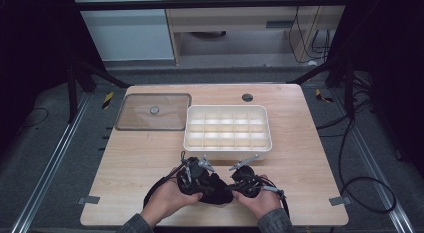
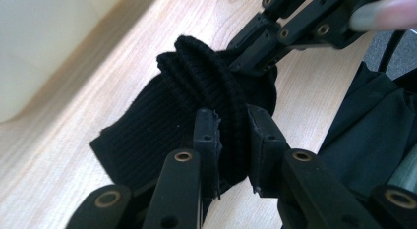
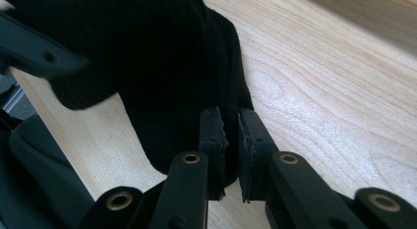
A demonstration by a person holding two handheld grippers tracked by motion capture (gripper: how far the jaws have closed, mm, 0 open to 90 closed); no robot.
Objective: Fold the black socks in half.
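Left gripper view: left gripper (image 2: 231, 126) and right gripper (image 3: 232, 128) fingers both pinch unlabelled black sock (image 2: 196, 91).

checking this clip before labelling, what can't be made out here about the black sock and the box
- Black sock, high view: its shape and how many socks there are, hidden by both hands and grippers.
- Left gripper, left gripper view: pads clamp a ribbed fold; the sock's far end is hidden behind the right gripper.
- Right gripper view: sock top cut off by the upper edge, and dark.
- White divided box, high view: compartment contents too small to tell.
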